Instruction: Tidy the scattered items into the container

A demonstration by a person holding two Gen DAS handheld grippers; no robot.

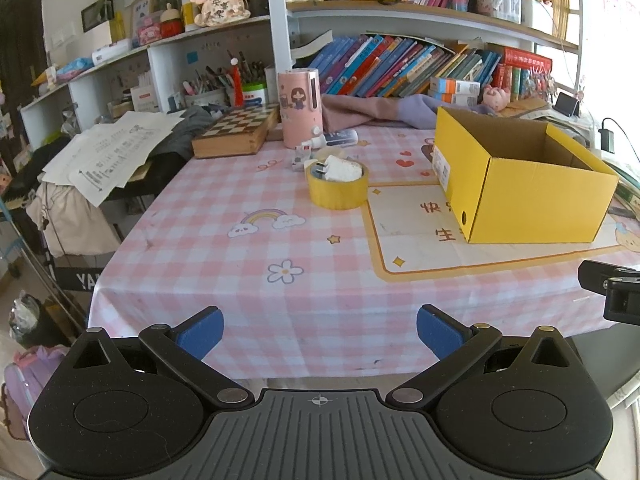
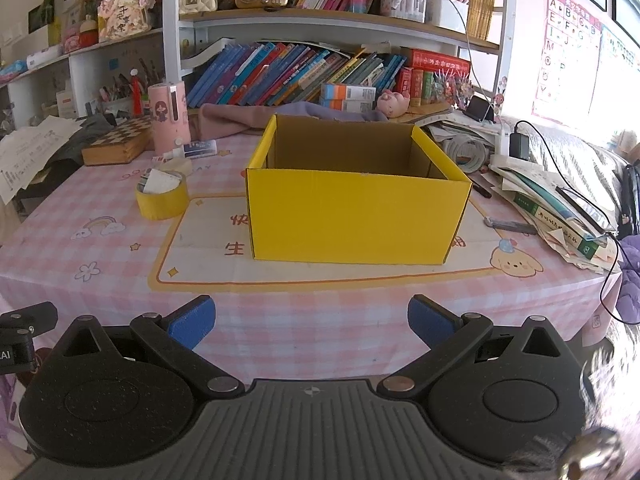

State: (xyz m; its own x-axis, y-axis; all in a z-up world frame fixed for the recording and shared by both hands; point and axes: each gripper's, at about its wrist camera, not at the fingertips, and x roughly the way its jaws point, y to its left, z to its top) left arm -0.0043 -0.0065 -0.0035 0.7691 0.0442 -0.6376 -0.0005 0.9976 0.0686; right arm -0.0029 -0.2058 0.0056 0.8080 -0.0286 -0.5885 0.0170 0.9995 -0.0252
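Tape roll (image 1: 338,191) ahead of my wide-apart, empty left gripper (image 1: 320,334) and right gripper (image 2: 311,325) looks light and stiff, so I'd pinch its wall.

We see left gripper (image 1: 320,334) | black linkage arms, silver rivets | blue pads (image 1: 202,334) | ribbed grey base, crosshair mark

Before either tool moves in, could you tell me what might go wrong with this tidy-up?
The white plug lies loose in the yellow tape roll; lifting the roll could spill it. The small bottle lies close beside the pink dispenser, which a reaching tool might topple.
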